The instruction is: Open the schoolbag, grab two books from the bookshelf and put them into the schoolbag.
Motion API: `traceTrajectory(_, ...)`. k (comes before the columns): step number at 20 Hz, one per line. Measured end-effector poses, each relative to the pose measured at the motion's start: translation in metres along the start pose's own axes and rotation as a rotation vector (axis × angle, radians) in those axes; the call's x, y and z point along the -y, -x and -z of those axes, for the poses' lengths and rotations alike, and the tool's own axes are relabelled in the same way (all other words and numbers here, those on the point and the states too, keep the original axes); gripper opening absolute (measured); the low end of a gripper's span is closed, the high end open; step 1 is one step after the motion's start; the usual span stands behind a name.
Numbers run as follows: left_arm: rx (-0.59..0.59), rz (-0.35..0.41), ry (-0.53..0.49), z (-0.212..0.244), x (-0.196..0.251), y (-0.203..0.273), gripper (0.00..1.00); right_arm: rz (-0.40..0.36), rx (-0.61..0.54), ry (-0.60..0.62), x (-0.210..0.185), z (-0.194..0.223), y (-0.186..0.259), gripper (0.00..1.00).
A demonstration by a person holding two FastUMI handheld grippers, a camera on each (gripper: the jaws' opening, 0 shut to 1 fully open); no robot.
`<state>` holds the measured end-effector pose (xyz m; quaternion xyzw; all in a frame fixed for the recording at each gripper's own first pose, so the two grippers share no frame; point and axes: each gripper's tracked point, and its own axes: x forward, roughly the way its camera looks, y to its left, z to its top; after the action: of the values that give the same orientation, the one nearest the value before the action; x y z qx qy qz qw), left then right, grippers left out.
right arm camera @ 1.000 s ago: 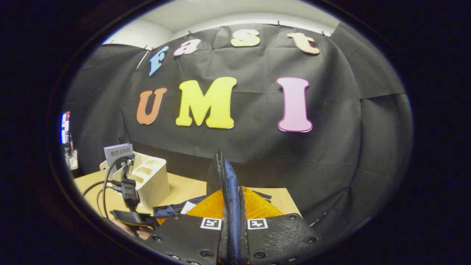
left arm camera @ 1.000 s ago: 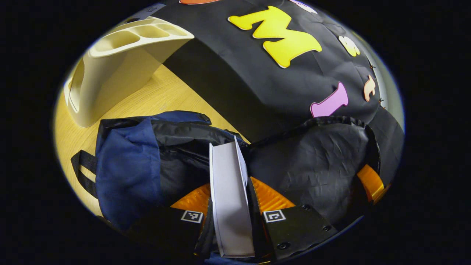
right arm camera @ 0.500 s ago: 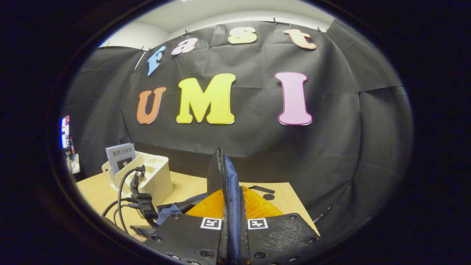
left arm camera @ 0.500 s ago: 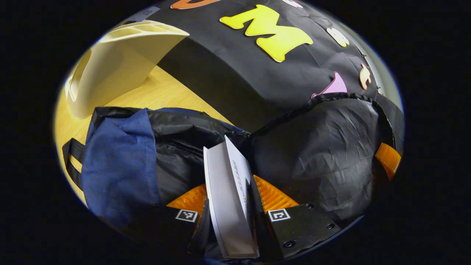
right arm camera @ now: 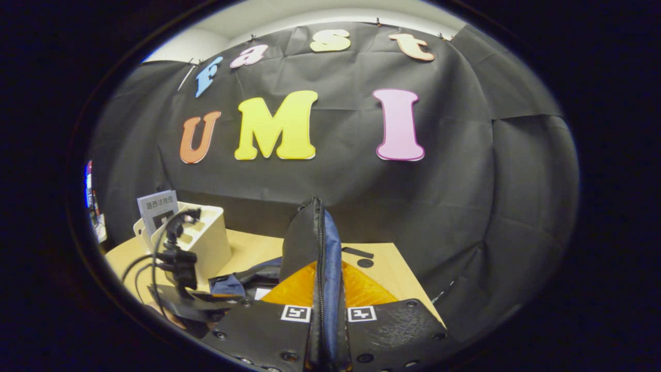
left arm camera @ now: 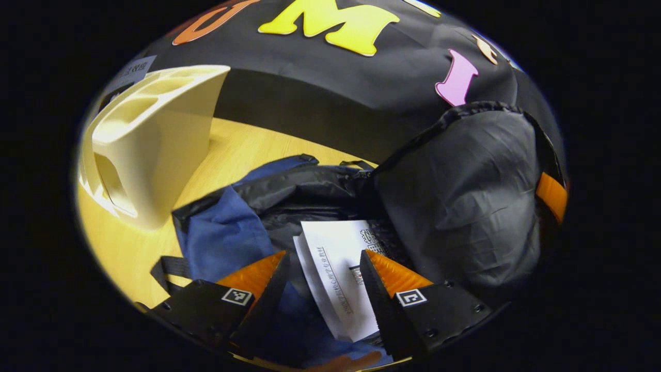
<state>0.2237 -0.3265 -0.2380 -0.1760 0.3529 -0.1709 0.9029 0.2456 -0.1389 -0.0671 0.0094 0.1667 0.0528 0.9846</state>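
While the right gripper [right arm camera: 323, 315] clamps the schoolbag [left arm camera: 222, 237] flap [right arm camera: 317, 243], white book [left arm camera: 338, 263] lies loose between the left gripper's [left arm camera: 323, 281] parted fingers, inside the bag.

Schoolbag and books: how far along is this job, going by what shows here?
Done: the schoolbag is open, its flap pinched up by the right gripper. In hand: a white book lies in the bag's mouth between the open fingers of the left gripper, apparently just let go. Left: another book stands in the bookshelf; whether one is already inside, I cannot tell.
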Motion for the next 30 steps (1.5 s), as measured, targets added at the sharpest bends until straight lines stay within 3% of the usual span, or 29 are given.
traceTrajectory(5, 0.13, -0.039, -0.124, -0.047, -0.031, 0.053, 0.86, 0.025, -0.022, 0.013, -0.004, 0.008, -0.002, 0.11)
traceTrajectory(8, 0.199, -0.12, -0.209, -0.073, -0.063, 0.085, 0.85, 0.03, -0.02, 0.021, -0.01, 0.007, -0.003, 0.12)
traceTrajectory(14, 0.321, -0.177, -0.27, -0.118, -0.103, 0.149, 0.87, 0.048, -0.004, 0.031, -0.022, 0.007, -0.001, 0.11)
traceTrajectory(16, 0.367, -0.232, -0.282, -0.138, -0.127, 0.171, 0.96, 0.06, -0.004, 0.036, -0.023, 0.008, -0.001, 0.11)
traceTrajectory(24, 0.468, -0.443, -0.277, -0.219, -0.21, 0.237, 0.98, 0.077, -0.015, -0.003, -0.027, 0.008, -0.003, 0.12)
traceTrajectory(30, 0.405, -0.427, -0.207, -0.279, -0.247, 0.23, 0.98, 0.069, -0.028, -0.033, -0.025, 0.012, -0.002, 0.12)
